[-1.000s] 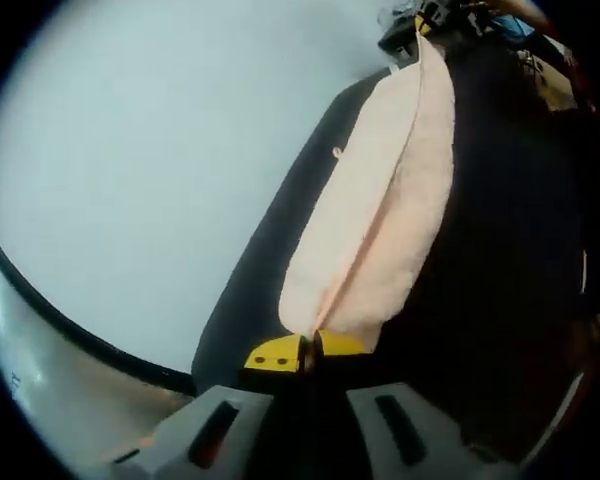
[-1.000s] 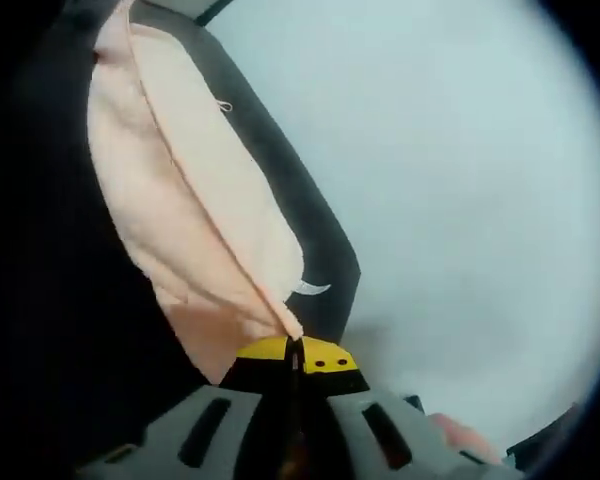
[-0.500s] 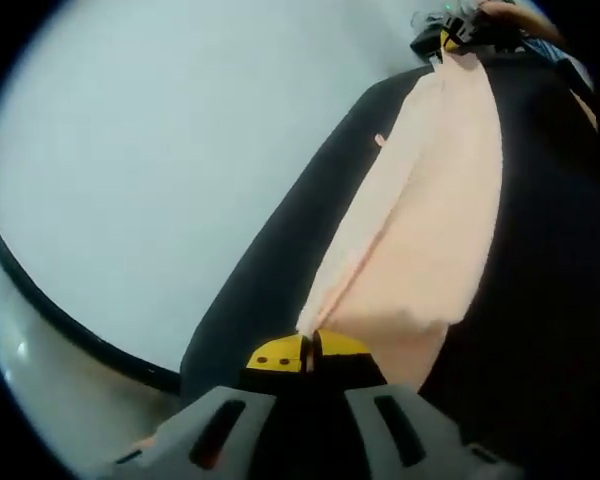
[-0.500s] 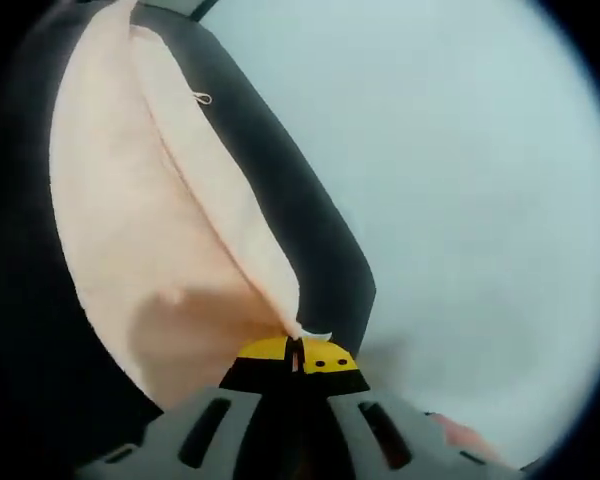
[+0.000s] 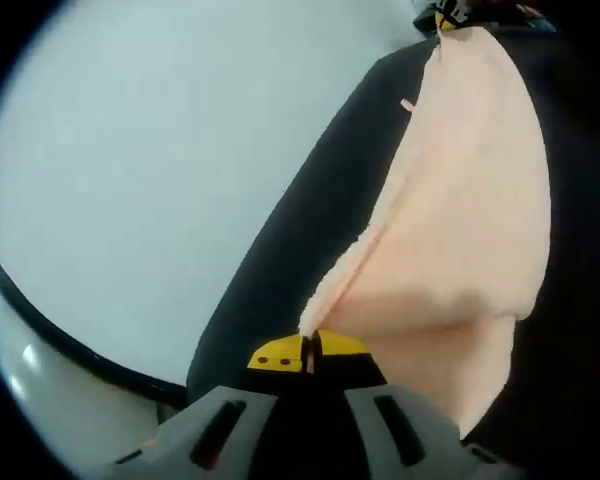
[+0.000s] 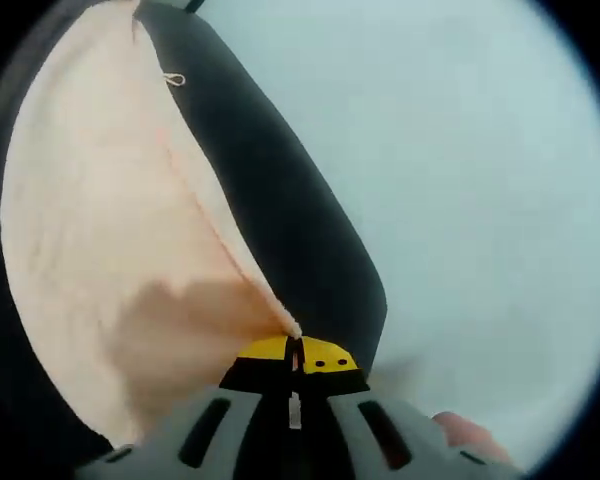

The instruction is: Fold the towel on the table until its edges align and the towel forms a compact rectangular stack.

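Evidently mid-fold: the pale peach terry towel (image 5: 460,200) hangs stretched over the dark table (image 5: 280,260), left gripper (image 5: 308,352) and right gripper (image 6: 295,352) each clamped on a corner; laying down and aligning remain.

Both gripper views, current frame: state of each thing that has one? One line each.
towel: held up off the surface by two corners, hanging in a sagging fold, not yet a compact stack
left gripper: shut on a towel corner
right gripper: shut on another towel corner; also seen at the far end of the towel in the left gripper view
dark mat: lying flat
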